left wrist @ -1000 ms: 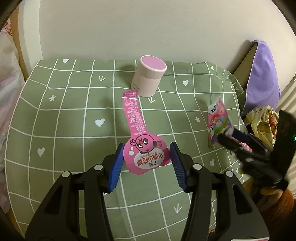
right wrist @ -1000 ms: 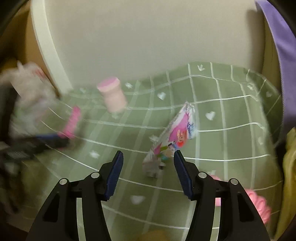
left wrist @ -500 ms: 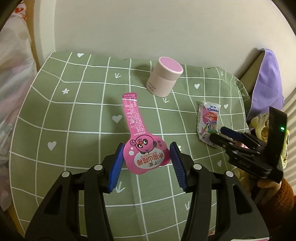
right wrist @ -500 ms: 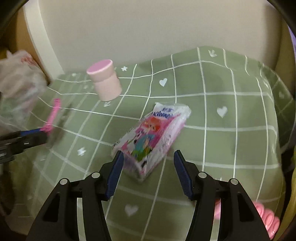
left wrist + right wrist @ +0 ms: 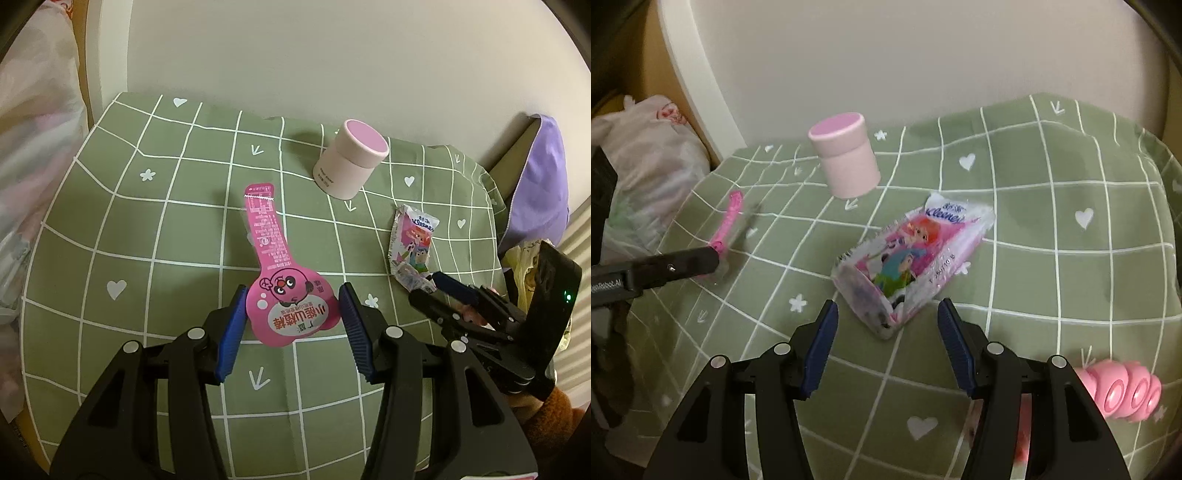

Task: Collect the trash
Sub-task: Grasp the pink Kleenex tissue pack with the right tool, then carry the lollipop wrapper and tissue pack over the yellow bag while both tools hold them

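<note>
A pink lollipop-shaped wrapper [image 5: 284,295] lies on the green checked cloth [image 5: 147,229]. My left gripper [image 5: 291,325] is open, its blue pads on either side of the wrapper's round end. A tissue pack [image 5: 908,258] with cartoon print lies to the right. My right gripper [image 5: 886,332] is open, with the pack's near end between its fingertips. The pack [image 5: 412,243] and right gripper [image 5: 436,284] also show in the left wrist view, and the wrapper [image 5: 729,221] in the right wrist view.
A pink cylindrical jar [image 5: 349,162] stands at the back by the wall. A white plastic bag [image 5: 646,173] sits off the left edge. A pink ribbed toy [image 5: 1123,391] lies near right. A purple cushion [image 5: 539,177] and a yellow bag [image 5: 528,266] lie at right.
Both grippers have pulled back slightly and steadied. The right gripper has turned towards the tissue pack and closed in, so the pack now lies between its fingertips. Both stay open.
</note>
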A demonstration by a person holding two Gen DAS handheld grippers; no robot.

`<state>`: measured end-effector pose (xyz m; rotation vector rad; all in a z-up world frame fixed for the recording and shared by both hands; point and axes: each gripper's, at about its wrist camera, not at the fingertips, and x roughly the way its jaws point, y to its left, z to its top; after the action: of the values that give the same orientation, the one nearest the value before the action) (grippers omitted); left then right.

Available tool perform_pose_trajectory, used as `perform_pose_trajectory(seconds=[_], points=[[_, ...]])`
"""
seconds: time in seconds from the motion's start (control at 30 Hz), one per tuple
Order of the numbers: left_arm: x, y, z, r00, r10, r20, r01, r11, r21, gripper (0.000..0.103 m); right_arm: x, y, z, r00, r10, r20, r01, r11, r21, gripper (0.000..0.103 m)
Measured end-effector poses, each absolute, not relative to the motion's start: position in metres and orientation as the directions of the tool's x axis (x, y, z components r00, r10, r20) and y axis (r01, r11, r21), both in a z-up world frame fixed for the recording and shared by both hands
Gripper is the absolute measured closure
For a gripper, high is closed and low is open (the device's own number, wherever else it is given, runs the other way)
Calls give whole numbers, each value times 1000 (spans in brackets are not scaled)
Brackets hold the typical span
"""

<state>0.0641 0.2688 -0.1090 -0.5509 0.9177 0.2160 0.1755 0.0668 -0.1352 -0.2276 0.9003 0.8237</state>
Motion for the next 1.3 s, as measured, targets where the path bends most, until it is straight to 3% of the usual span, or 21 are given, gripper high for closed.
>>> perform_pose_trajectory(seconds=[0.1,0.17,0.23,0.33,0.7,0.93,1.3], points=[[64,269,-111,593,-55,-803,-409,839,-359,56,181,78,-137,363,522,-772,-728,676,114,49],[63,269,-111,593,-53,-803,-407,841,-357,56,185,85,-137,368,519,-772,-734,672,102,57],[63,269,-109,596,-50,-802,-406,842,-355,56,188,91,-138,375,503,-779,-740,668,75,82],[63,270,-105,605,-48,-794,-404,842,-359,56,191,90,-135,324,526,-786,-743,656,133,90],[83,247,-67,669,-78,-739,-294,886,-359,56,175,42,-79,413,527,-743,-703,703,108,93],[111,206,-32,716,-128,-686,-146,934,-327,56,165,-8,-48,502,482,-718,-636,769,72,93],[163,106,33,748,-319,-581,207,945,-252,56,136,-119,29,757,321,-570,-409,912,-29,93]])
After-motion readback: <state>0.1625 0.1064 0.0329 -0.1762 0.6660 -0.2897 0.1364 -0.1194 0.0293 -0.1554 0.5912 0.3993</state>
